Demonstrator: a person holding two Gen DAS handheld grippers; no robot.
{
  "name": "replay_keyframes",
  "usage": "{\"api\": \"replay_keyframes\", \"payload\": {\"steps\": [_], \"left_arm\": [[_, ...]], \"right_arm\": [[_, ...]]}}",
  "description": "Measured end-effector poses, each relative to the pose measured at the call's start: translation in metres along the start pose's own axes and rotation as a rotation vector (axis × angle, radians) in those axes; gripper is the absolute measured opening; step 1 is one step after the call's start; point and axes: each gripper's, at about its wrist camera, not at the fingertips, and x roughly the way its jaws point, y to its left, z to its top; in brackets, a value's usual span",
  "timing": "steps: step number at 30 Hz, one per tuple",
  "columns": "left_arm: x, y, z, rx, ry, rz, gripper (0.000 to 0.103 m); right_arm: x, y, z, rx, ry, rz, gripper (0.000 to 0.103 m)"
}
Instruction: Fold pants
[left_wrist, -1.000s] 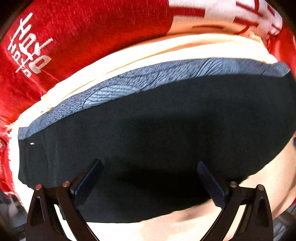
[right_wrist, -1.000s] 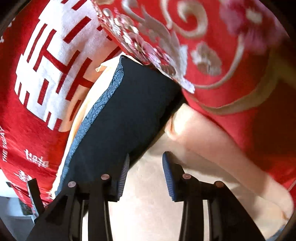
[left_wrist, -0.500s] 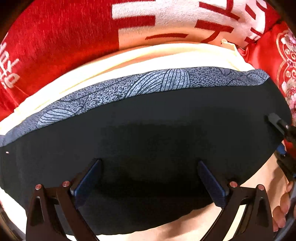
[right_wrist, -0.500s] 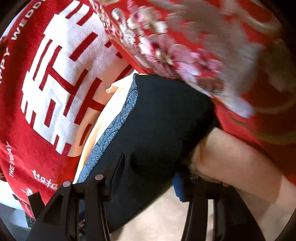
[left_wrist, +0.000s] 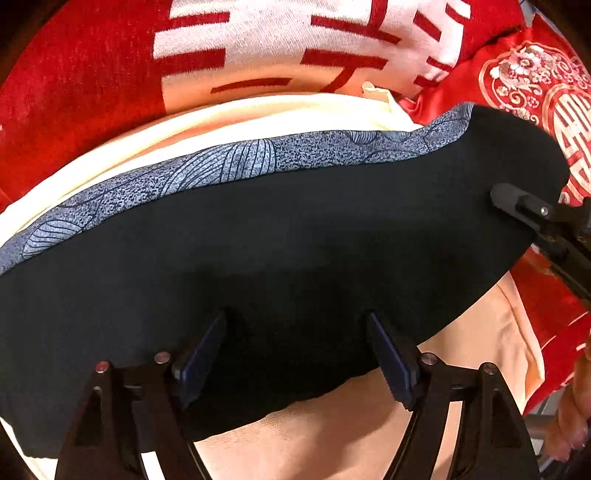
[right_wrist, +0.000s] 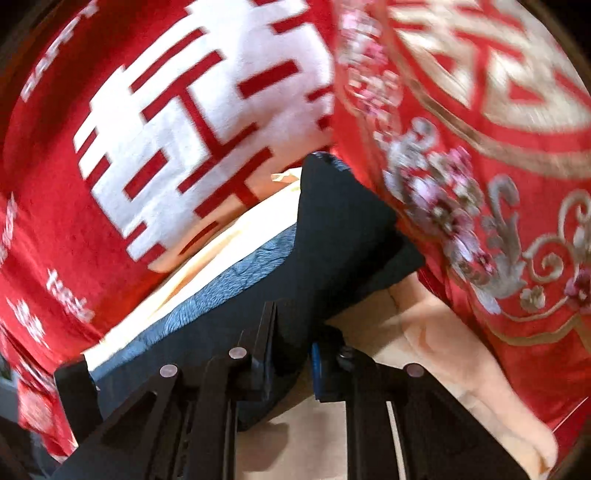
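Bed covered by a cream sheet (left_wrist: 369, 443), bare near the lower edge of both views. Directly on it: dark pants (left_wrist: 295, 258) with a blue-grey patterned band along the far edge, a red cloth (left_wrist: 74, 92) with a big white emblem behind, and a red embroidered cover (right_wrist: 480, 184) at the right.

Near side: bare cream sheet (left_wrist: 332, 439) — free room to pass.
Far side: red blanket (left_wrist: 81, 85) banks up behind the pants (left_wrist: 280, 258).
Right: embroidered red cushion (right_wrist: 480, 184) — crowds the pants' end.
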Motion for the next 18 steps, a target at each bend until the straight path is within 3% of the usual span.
{"api": "replay_keyframes", "payload": {"steps": [8,11,15,17,18], "left_arm": [[-0.011,0.008,-0.006,0.076,0.001,-0.075,0.078],[-0.042,0.038,-0.010,-0.016,0.031,-0.116,0.078],[-0.082,0.093,-0.022,-0.049,-0.014,-0.025,0.078],[-0.100,0.129,-0.029,-0.062,-0.026,0.029,0.090],[-0.107,0.144,-0.033,-0.074,-0.035,0.052,0.090]], "right_arm": [[-0.021,0.081,-0.008,-0.272,-0.033,-0.021,0.017],[-0.027,0.113,-0.019,-0.380,-0.049,-0.058,0.017],[-0.025,0.153,-0.043,-0.509,-0.055,-0.102,0.017],[-0.016,0.181,-0.061,-0.583,-0.042,-0.132,0.017],[-0.008,0.195,-0.072,-0.623,-0.029,-0.146,0.017]]}}
